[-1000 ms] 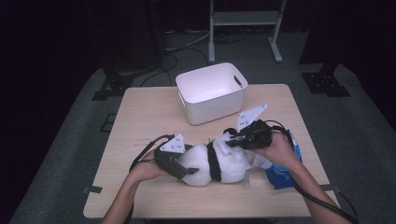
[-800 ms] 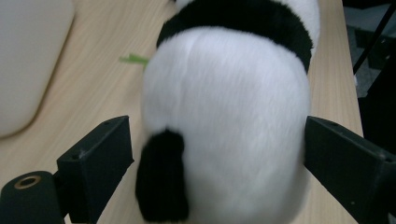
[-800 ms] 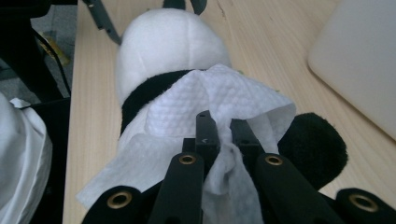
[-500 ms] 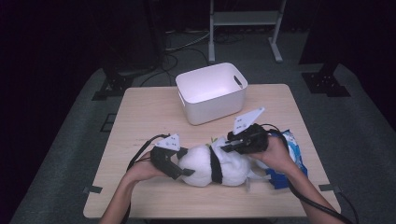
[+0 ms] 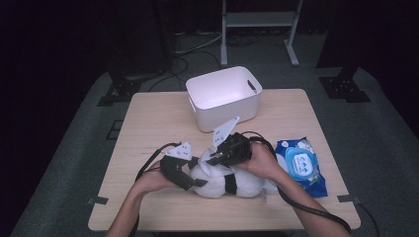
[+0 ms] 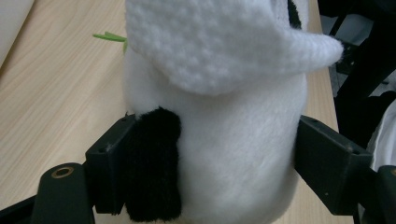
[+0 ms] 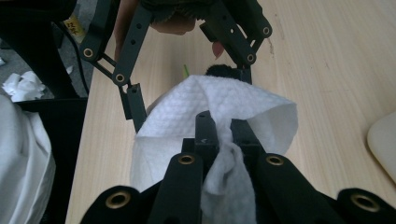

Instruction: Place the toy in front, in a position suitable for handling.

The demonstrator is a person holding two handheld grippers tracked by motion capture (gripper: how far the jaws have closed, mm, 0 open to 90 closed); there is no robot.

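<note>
The plush panda lies on its side near the front edge of the table, white-bodied with black bands, and you have it pinned between both tools. Your left gripper is clamped across its body: in the left gripper view the two black jaws press into the fur on either side. Your right gripper is clenched tight on a white wet wipe, which is draped over the top of the toy. Keep the left grip steady so the panda cannot roll, and draw the wipe along the fur in short strokes, pressing lightly; too much force will likely drag the toy out of the left jaws. Try to keep the pinched fold of the wipe from bunching, so a flat part meets the fur. The wipes pack lies just beside the panda at your right, and the white bin stands beyond, well clear
</note>
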